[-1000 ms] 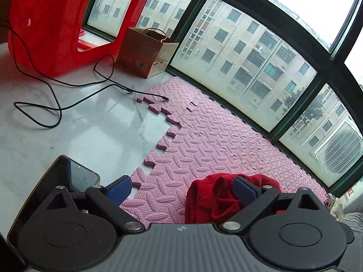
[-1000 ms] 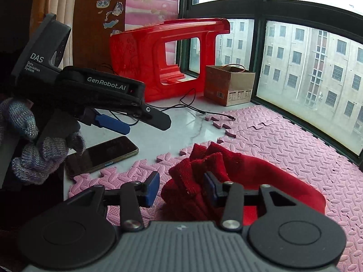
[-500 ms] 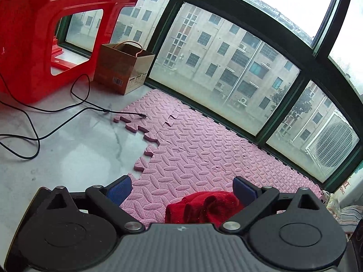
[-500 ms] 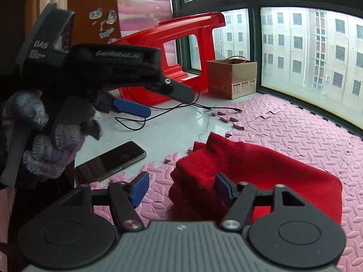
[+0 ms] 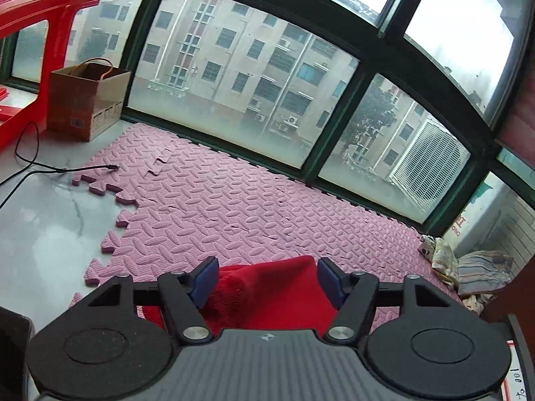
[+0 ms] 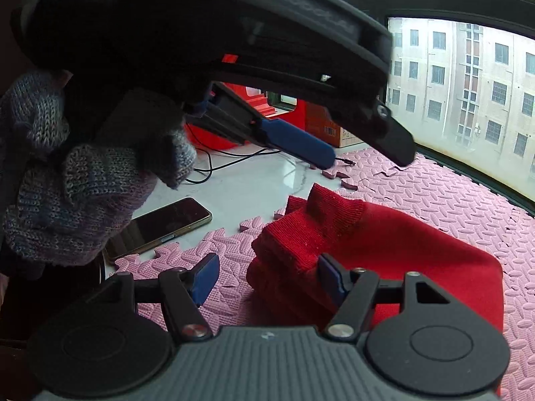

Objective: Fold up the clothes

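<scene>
Two grippers work a red garment point(image 6: 401, 244) lying part-folded on the pink mat point(image 6: 468, 193). Left gripper point(image 5: 265, 279) is closing, cloth between its fingers; right gripper point(image 6: 267, 275) stands apart beside the ribbed hem. A shallow bite could slip, undoing the fold.

The red garment point(image 6: 418, 250) is showing as soft cloth, its cuff point(image 6: 301, 234) coarsely ribbed knit, the rest a finer matt weave. The pink mat point(image 5: 234, 200) is looking like matt foam, embossed with raised oval ridges. The floor point(image 5: 43, 234) is gleaming like polished, veined stone. The phone point(image 6: 160, 224) is shining with a glossy glass face and metallic rim. The glove point(image 6: 67, 183) is showing loose, rough knit yarn. The bag point(image 5: 87, 100) is looking like matt brown paper. The stool point(image 5: 40, 6) is shining as smooth red plastic.
</scene>
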`<state>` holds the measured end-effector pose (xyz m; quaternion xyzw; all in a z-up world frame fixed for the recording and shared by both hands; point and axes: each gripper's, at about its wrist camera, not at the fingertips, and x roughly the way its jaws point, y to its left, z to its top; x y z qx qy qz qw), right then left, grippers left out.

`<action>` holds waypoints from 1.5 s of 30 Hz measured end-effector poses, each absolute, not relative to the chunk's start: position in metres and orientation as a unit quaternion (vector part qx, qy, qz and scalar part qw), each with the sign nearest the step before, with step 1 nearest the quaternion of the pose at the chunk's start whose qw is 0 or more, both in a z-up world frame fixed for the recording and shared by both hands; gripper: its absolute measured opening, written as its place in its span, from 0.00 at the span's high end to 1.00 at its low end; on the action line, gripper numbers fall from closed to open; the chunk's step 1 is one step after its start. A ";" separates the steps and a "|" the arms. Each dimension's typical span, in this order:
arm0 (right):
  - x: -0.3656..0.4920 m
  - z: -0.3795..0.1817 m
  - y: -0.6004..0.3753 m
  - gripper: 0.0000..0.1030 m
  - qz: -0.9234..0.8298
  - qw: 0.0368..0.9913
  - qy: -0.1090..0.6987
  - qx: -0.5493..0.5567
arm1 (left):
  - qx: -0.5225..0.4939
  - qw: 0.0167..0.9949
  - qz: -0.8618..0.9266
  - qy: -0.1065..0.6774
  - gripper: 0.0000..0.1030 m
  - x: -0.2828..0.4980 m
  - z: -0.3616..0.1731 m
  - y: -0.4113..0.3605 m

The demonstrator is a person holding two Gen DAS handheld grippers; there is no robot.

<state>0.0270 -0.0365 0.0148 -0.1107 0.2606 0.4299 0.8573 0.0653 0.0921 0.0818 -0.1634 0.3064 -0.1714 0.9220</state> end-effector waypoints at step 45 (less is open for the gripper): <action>0.008 -0.014 -0.005 0.23 0.404 0.852 0.213 -0.255 | -0.226 0.877 -0.149 0.397 0.97 0.133 -0.010 0.135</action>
